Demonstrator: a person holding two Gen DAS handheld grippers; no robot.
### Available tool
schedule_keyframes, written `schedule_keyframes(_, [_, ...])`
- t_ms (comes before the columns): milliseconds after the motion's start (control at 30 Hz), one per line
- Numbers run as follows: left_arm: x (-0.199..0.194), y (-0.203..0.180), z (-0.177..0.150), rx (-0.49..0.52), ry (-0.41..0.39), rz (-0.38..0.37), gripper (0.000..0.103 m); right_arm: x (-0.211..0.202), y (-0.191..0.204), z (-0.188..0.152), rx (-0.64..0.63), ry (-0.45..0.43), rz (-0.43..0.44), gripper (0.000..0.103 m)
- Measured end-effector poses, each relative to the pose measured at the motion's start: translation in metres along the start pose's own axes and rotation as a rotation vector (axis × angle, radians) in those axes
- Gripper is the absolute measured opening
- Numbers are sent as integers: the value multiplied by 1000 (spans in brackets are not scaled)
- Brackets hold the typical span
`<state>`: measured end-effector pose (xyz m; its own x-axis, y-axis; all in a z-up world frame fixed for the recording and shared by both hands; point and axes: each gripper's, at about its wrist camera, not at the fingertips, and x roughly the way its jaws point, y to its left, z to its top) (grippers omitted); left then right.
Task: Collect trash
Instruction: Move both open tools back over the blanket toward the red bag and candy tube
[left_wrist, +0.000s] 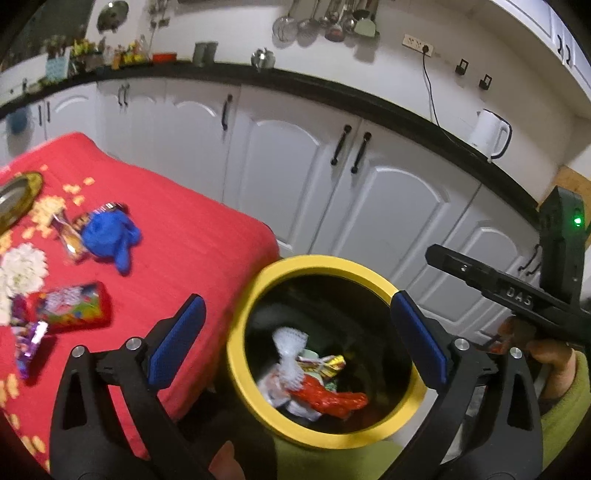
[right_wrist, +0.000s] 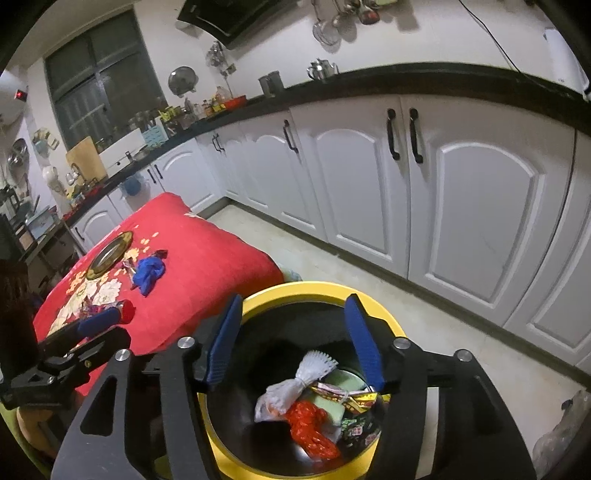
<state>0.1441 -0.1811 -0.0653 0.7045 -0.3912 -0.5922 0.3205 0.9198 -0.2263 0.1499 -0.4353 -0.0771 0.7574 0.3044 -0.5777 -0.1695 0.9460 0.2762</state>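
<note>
**Both tongs apart and empty above the yellow bin**

Left tongs (left_wrist: 295, 339), as I see them through the left wrist camera, stand wide apart with nothing between their blue pads (left_wrist: 176, 338). They hang over the yellow-rimmed bin (left_wrist: 255, 291), which sits just beside the edge of the red-covered worktop (left_wrist: 184, 236). Inside the bin lie a white crumpled bag (left_wrist: 288, 350), a red wrapper (left_wrist: 328, 400) and a yellow wrapper (left_wrist: 332, 363). On the worktop, trash remains: a blue crumpled bag (left_wrist: 109, 234) touching a small snack wrapper (left_wrist: 68, 236), a red candy packet (left_wrist: 72, 306) nearer me, and a purple wrapper (left_wrist: 31, 343) just beside it. A metal plate (left_wrist: 14, 199) rests at the far left edge. I can see the other tool's black body at the right, held in a hand (left_wrist: 550, 362).

From the right wrist camera, the right tongs (right_wrist: 295, 347) are likewise apart and hold nothing, poised directly above the bin's opening. Its rim (right_wrist: 295, 290) shows beyond the pads, and the same white bag, red wrapper and printed wrappers lie at the bottom. To the left, the red worktop carries the blue bag, the plate and the candy packet; one blue pad of the left tongs reaches in near that packet.
</note>
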Motion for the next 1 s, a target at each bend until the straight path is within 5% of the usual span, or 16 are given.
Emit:
schedule_keyframes(367, [-38, 20, 8, 14, -123, 110, 92, -13, 43, 8, -73, -52, 67, 66])
schedule_keyframes(1000, [-94, 80, 19, -69, -247, 233, 92, 1, 122, 9, -204, -4, 187, 67])
